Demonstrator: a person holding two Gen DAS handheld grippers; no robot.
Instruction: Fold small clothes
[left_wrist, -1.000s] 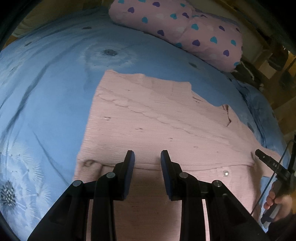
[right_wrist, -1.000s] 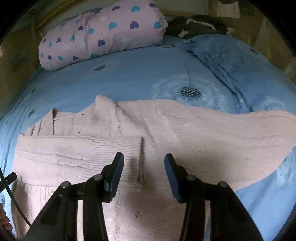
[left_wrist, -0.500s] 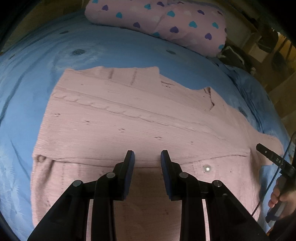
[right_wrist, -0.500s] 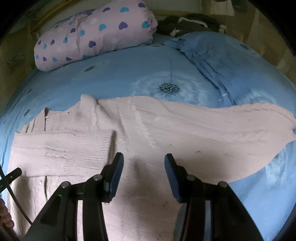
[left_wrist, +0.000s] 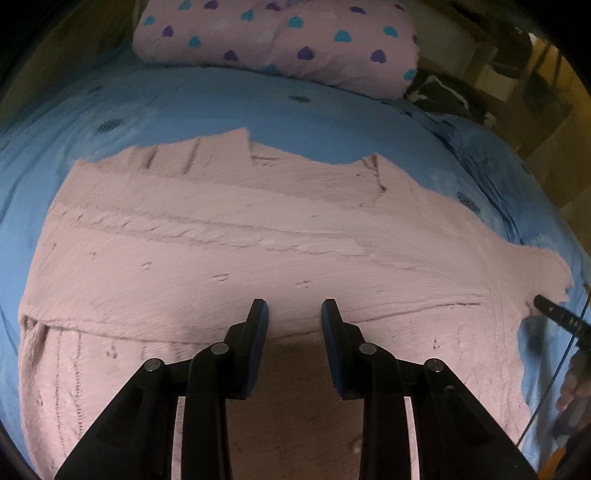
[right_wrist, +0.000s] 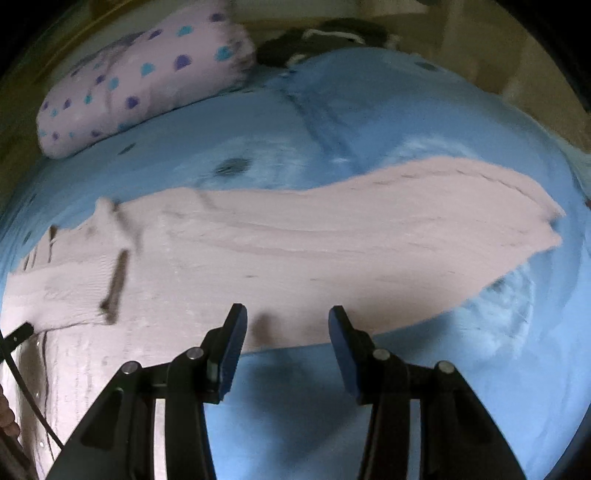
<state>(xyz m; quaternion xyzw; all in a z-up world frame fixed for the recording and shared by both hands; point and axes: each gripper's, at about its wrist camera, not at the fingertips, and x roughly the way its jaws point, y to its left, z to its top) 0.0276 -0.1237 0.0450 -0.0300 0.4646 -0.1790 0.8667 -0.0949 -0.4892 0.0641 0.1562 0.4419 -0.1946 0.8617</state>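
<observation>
Pink knit cardigan (left_wrist: 258, 236) lies flat on the blue bedsheet (right_wrist: 369, 129) (one sleeve (right_wrist: 424, 206) outstretched right), ready for folding; left gripper (left_wrist: 294, 314) and right gripper (right_wrist: 287, 319) hover open, empty.

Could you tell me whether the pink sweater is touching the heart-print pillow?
Apart. The left wrist view shows a band of blue bedspread between the pink sweater and the heart-print pillow.
</observation>
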